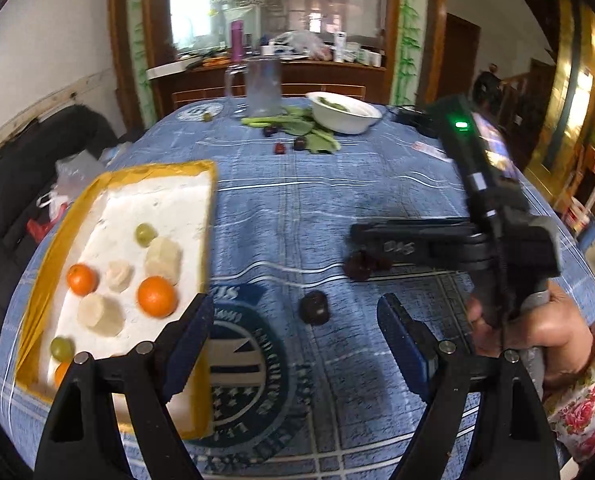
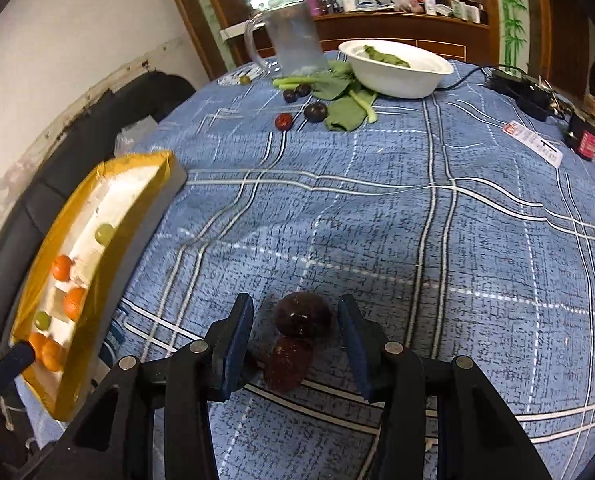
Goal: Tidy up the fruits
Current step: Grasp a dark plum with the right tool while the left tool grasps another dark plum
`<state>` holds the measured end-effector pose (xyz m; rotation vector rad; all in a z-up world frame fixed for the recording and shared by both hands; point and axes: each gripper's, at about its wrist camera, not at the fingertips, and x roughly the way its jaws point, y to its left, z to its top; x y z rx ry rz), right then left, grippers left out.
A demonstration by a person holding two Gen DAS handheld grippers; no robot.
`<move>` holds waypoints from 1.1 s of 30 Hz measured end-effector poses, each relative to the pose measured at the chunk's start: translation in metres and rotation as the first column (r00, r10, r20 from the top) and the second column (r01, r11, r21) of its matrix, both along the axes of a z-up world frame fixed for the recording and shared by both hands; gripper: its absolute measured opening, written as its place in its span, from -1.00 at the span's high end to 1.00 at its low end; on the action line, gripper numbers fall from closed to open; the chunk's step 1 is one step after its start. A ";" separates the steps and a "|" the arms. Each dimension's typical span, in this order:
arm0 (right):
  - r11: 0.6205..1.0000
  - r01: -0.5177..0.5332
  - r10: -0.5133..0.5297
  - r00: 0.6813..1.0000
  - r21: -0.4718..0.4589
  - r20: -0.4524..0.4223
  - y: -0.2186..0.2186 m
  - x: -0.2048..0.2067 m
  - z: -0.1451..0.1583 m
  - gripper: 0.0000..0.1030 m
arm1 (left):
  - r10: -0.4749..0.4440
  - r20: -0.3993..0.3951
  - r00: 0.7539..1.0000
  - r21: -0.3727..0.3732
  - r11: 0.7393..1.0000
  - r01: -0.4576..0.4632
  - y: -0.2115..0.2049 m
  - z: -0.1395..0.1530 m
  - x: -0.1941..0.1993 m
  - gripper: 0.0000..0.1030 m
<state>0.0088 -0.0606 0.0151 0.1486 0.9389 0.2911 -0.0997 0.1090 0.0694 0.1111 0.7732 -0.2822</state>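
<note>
A white foam tray with a yellow rim [image 1: 165, 168] lies at the table's left and holds oranges [image 1: 157, 296], green grapes [image 1: 145, 234] and banana pieces [image 1: 163, 258]; it also shows in the right wrist view [image 2: 137, 196]. My left gripper [image 1: 297, 328] is open, with a dark plum [image 1: 314, 307] on the cloth between its fingers. My right gripper [image 2: 295, 336] is open around two dark plums [image 2: 303, 314] that rest on the cloth. In the left wrist view the right gripper [image 1: 361, 240] hovers over those plums [image 1: 357, 266].
At the table's far side stand a clear mug [image 2: 293, 40], a white bowl with greens [image 2: 397, 66], loose green leaves [image 2: 343, 110], several small dark and red fruits [image 2: 315, 112] and a green grape [image 2: 244, 79]. A power adapter [image 2: 521, 88] and a card [image 2: 533, 144] lie far right.
</note>
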 end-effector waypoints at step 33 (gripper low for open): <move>0.975 0.090 -0.089 0.996 0.202 -0.014 -0.053 0.000 0.008 0.46 | -0.202 -0.197 0.959 0.009 0.978 0.208 -0.062 -0.056 0.082 0.46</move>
